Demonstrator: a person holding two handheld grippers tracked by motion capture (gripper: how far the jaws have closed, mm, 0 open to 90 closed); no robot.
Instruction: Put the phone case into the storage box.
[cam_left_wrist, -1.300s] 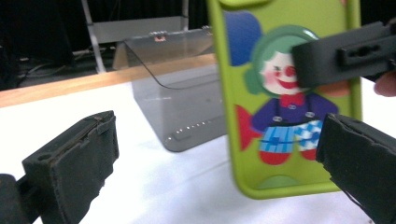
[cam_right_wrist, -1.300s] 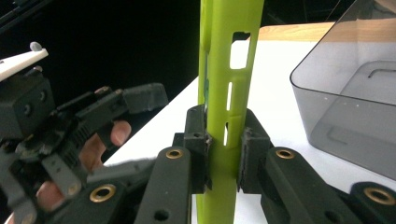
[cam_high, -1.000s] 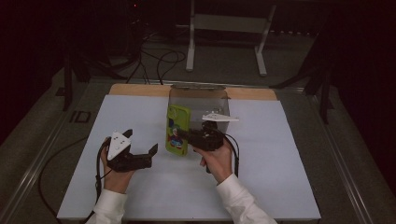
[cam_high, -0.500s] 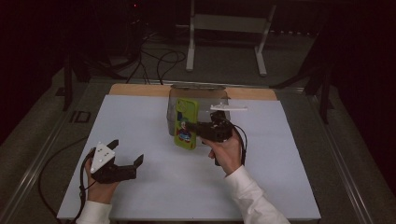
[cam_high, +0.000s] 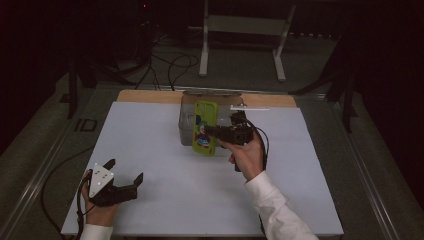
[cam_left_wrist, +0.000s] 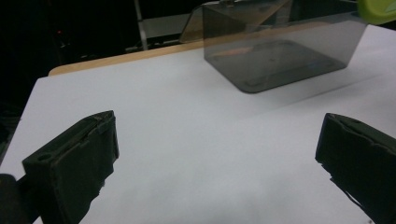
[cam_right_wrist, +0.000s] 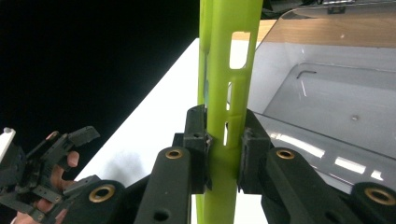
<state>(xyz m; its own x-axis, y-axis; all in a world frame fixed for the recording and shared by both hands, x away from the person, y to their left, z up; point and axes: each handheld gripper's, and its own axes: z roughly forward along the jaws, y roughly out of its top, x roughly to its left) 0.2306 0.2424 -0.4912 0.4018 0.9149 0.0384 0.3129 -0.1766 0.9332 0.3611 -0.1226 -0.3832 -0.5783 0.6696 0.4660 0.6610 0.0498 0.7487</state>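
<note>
A lime-green phone case with a colourful picture on it stands upright on edge, and my right gripper is shut on its side. In the right gripper view the pads pinch the thin green case from both sides. The case hangs just in front of a clear plastic box at the back middle of the white mat. My left gripper rests low at the mat's front left, open, with nothing between its wide-spread jaws. The box lies well ahead of it.
The white mat covers a table with a wooden strip along its far edge. The box's lid is up and its inside holds only a small hex key. A metal stand and cables sit on the floor behind.
My left hand has drawn back to the mat's front left corner and sunk lower. The right gripper has carried the green case slightly right and up, closer to the box.
</note>
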